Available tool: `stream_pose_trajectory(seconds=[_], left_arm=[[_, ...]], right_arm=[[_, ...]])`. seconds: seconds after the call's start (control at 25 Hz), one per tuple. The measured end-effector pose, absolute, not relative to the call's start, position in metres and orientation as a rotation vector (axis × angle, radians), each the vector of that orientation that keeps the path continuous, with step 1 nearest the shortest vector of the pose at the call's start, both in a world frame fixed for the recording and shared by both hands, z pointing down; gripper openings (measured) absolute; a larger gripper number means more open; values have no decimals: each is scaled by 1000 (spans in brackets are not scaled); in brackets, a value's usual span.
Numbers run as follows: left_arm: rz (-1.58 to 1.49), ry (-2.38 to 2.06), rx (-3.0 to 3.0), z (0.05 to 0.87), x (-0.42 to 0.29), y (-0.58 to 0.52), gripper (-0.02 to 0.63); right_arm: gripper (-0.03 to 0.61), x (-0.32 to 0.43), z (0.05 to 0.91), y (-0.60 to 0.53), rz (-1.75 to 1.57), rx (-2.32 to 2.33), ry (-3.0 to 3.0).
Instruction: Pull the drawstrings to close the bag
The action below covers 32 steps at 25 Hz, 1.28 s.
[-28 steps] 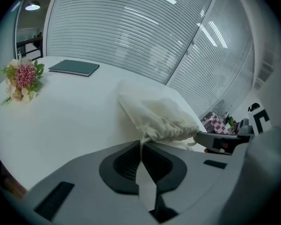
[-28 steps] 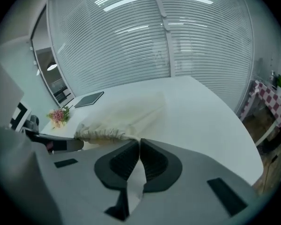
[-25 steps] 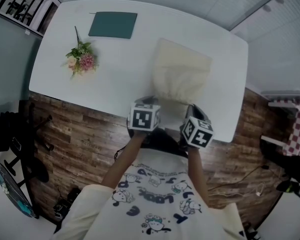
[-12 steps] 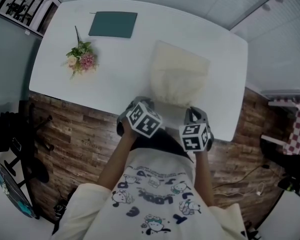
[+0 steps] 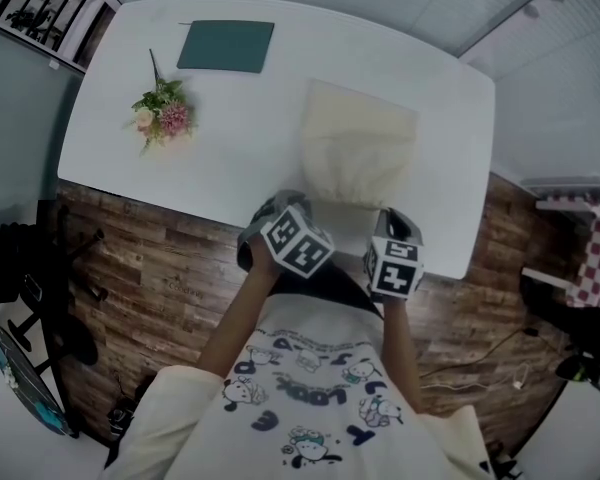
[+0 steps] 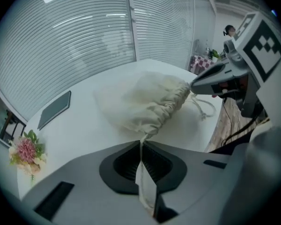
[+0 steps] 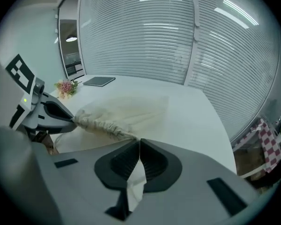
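Since a second ago the left gripper (image 5: 285, 208) has rolled about its own axis, so its marker cube now shows a different face. The right gripper (image 5: 388, 220) has rolled a little too, and neither has travelled far from the near edge of the bag (image 5: 360, 146). The bag itself has hardly shifted on the table (image 5: 180, 183). Its near mouth (image 6: 171, 108) is puckered into tight folds between the two grippers, so I judge the closing well advanced, with perhaps only a last tug left. In the left gripper view the jaws are pressed together on a flat cream strip, which looks to be the drawstring (image 6: 143, 182), running out of the left corner of the bag's mouth. In the right gripper view the jaws are likewise closed, pinching a similar cream strip (image 7: 136, 182) that leads from the mouth's right corner. A slack loop of cord (image 6: 205, 110) lies on the table just beside the bag's mouth, near the right gripper's tip. A posy of flowers (image 5: 160, 118) and a green pad (image 5: 226, 48) lie well to the left of the bag, untouched.
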<state>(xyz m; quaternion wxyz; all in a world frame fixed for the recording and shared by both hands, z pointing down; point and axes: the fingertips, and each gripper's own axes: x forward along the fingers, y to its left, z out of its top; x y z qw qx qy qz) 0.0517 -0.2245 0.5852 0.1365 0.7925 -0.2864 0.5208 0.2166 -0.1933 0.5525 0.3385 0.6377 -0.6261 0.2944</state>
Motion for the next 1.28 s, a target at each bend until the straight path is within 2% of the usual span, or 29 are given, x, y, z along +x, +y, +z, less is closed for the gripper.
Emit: stream_pose_trajectory(seconds=[0.24, 0.36, 0.92, 1.28], left_arm=[[1168, -917, 2102, 585, 51, -226, 49], [1082, -948, 2061, 584, 50, -229, 48], [1023, -1077, 2034, 583, 23, -252, 49], [1046, -1051, 2051, 584, 29, -244, 49]], right_arm=[[23, 220, 557, -187, 1036, 1846, -1615], [23, 223, 556, -189, 1045, 1908, -1615], [20, 259, 552, -184, 1180, 2135, -1541], [18, 255, 561, -188, 1232, 2042, -1593]])
